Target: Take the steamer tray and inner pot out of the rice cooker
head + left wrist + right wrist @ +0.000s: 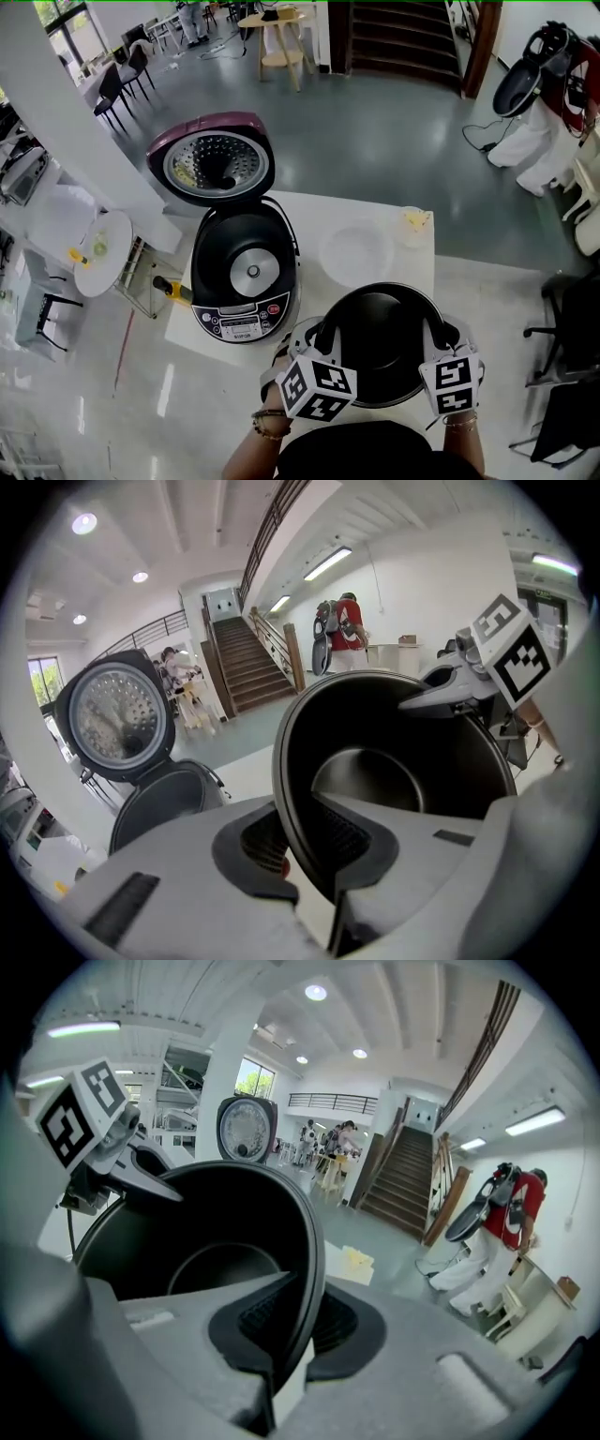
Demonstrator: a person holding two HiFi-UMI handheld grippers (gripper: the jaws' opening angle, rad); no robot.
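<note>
The black inner pot (384, 342) hangs over the near right part of the white table (309, 211), out of the rice cooker (246, 272). My left gripper (323, 339) is shut on the pot's left rim, and my right gripper (441, 339) is shut on its right rim. In the left gripper view the pot's rim (286, 789) runs between the pads of the left gripper (300, 846). The right gripper view shows the right gripper (291, 1335) clamping the rim (314, 1269) the same way. The cooker stands open and empty, its lid (214, 167) up. A pale steamer tray (356, 251) lies on the table beside the cooker.
A small cup with something yellow in it (415, 220) stands at the table's far right corner. A round white side table (103, 253) is on the left and a dark office chair (562, 328) on the right. A person in red (345, 635) stands by the stairs.
</note>
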